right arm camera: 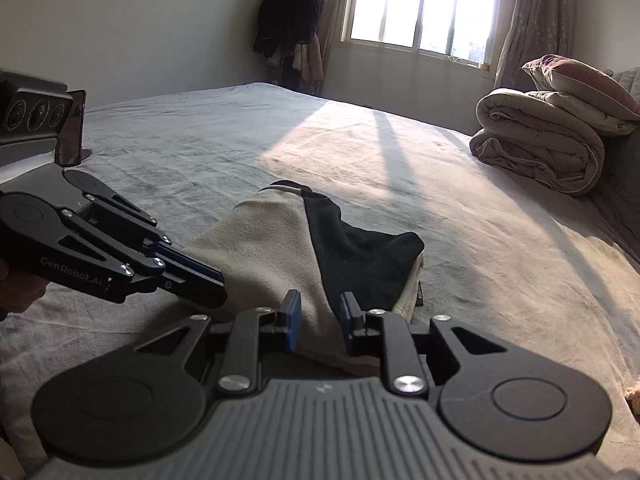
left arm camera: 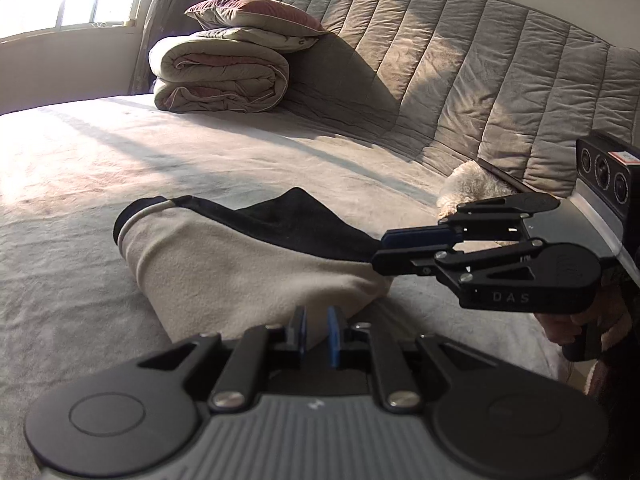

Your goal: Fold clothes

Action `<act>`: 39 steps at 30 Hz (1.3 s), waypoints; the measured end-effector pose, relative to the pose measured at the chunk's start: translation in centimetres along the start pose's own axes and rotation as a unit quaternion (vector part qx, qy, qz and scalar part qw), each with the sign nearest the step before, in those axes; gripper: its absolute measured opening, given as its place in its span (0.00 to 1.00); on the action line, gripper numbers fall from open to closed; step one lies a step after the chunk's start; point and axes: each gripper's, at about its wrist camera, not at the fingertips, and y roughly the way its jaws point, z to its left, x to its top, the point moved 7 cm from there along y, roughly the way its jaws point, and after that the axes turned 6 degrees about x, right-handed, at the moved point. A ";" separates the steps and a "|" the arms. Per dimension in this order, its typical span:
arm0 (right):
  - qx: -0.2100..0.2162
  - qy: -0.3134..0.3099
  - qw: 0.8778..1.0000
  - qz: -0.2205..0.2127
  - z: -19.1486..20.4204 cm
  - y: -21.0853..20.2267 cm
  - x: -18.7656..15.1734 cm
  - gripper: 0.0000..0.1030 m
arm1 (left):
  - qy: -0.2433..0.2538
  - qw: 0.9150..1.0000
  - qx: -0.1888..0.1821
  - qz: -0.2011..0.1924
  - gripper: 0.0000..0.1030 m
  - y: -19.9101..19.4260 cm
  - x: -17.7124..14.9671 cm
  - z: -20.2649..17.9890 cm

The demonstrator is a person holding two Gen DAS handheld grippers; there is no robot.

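Lay folded on the grey bedsheet (right arm camera: 168, 152): beige-and-black fleece garment (right arm camera: 280, 236). Left gripper (left arm camera: 316, 330): jaws slightly parted, beige fleece between, clamping uncertain. Right gripper (right arm camera: 318, 316): jaws narrowly apart, straddling the garment's near edge, pads not pressing.

Black linkage claw (left arm camera: 316, 334) with blue pads, silver screws, ribbed grey housing.

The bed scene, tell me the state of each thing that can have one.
Beige and black fleece garment: folded, lying on the bed.
Beige quilt: rolled up, pillow on top.
Left gripper: slightly open, fabric between the pads.
Right gripper: open over the garment.
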 end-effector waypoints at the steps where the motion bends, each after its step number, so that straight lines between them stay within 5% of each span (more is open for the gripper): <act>1: -0.008 0.014 1.000 0.000 -0.7 0.0 0.1 0.26 | -0.004 1.000 0.002 -0.003 0.13 0.0 0.2 0.1; 15: 0.030 0.238 0.970 0.027 -5.0 3.1 -0.5 0.29 | -0.040 0.999 0.034 0.002 0.19 2.1 0.7 2.1; 22: -0.005 0.232 0.973 -0.018 -5.2 0.9 1.7 0.13 | -0.047 0.998 0.041 -0.014 0.21 1.8 1.6 2.8; 25: -0.022 0.219 0.975 0.034 -5.5 2.6 -0.1 0.13 | -0.052 0.998 0.041 -0.008 0.21 2.2 1.6 3.2; 28: -0.017 0.229 0.973 0.030 -5.8 2.7 -0.4 0.15 | -0.055 0.998 0.041 -0.014 0.21 2.2 2.1 3.4; 32: -0.014 0.262 0.965 0.005 -7.0 2.2 0.5 0.35 | -0.063 0.996 0.051 -0.035 0.22 2.0 3.5 4.4; 39: -0.018 0.324 0.945 -0.029 -9.3 4.7 2.1 0.35 | -0.097 0.990 0.082 -0.058 0.22 4.0 5.1 7.3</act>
